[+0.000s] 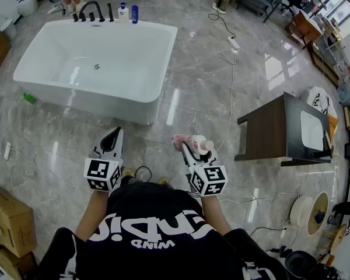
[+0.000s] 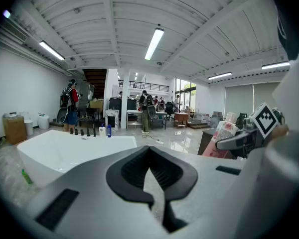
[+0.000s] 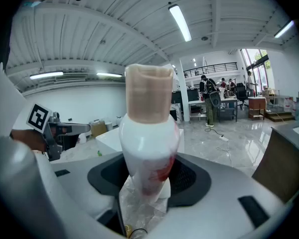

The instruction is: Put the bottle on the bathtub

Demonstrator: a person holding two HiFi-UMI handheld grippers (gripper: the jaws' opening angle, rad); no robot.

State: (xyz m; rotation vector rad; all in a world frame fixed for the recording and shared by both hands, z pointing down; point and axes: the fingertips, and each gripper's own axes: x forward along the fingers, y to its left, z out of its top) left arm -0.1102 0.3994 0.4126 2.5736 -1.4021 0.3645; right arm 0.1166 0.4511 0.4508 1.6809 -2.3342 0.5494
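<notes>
My right gripper is shut on a white bottle with pink print and a beige cap; in the right gripper view the bottle stands upright between the jaws. My left gripper is shut and holds nothing; its black pads meet in the left gripper view. The white bathtub lies ahead on the floor, well beyond both grippers, and appears as the bathtub in the left gripper view. Black taps and two small bottles stand on its far rim.
A dark wooden table stands to the right. A white cable with a power strip runs across the marble floor. Cardboard boxes sit at lower left. People and desks are in the far background.
</notes>
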